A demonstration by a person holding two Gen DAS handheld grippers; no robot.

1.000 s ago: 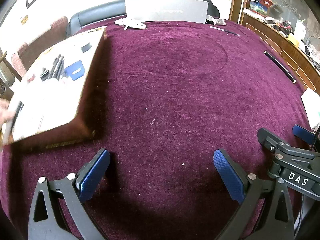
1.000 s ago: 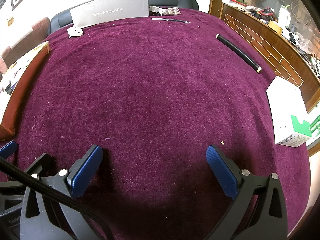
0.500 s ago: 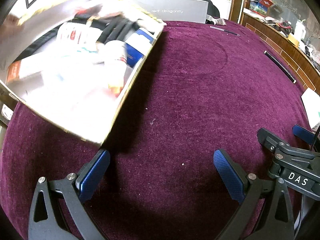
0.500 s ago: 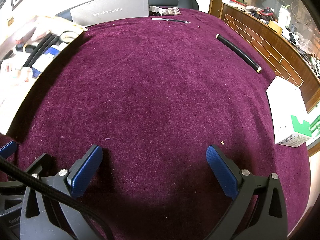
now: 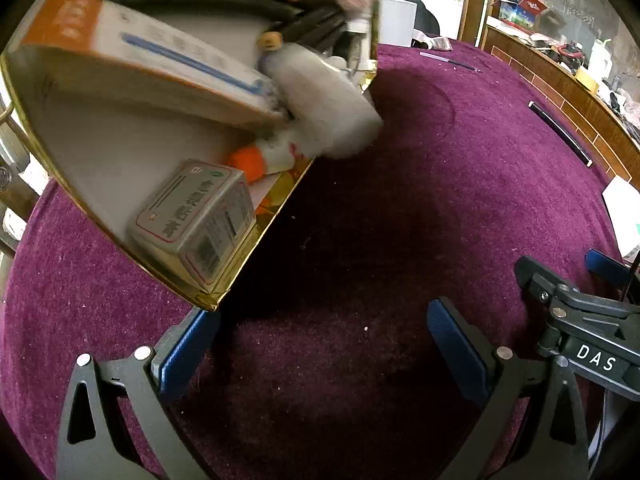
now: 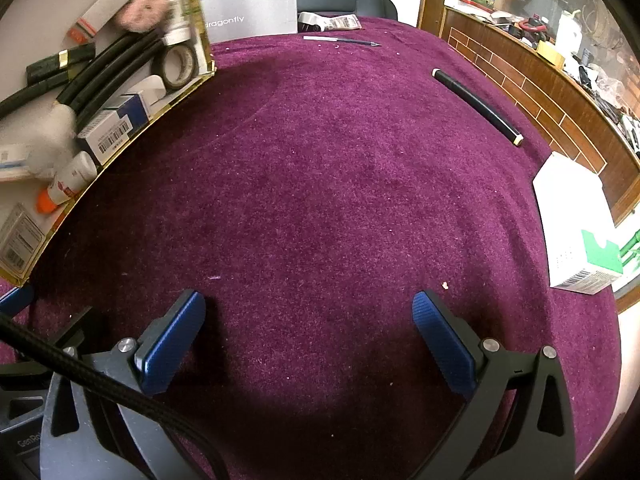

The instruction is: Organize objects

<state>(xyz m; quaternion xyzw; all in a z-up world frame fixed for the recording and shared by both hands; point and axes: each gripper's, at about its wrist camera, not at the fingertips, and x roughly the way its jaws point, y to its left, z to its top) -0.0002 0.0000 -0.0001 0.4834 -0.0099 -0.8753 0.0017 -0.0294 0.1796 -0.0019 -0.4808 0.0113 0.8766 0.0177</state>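
Tray (image 5: 100, 148) tipped steeply over left side of worktop (image 6: 340, 200), gold rim low, contents sliding toward it; who or what holds it not visible.

Left gripper (image 5: 320, 344) and right gripper (image 6: 308, 336): jaws spread wide, nothing between, both low over bare near worktop.

Contents: grey box (image 5: 196, 220) at low corner, orange-capped tube (image 6: 66, 186), black tubes (image 6: 108, 68), tape roll (image 6: 178, 64), blurred pale bottle (image 5: 324, 108).

Judgement: cartons light, stiff; pinch across narrow faces. Tube soft, squeeze lightly. Black tubes may roll; grip mid-length. Tape by rim.
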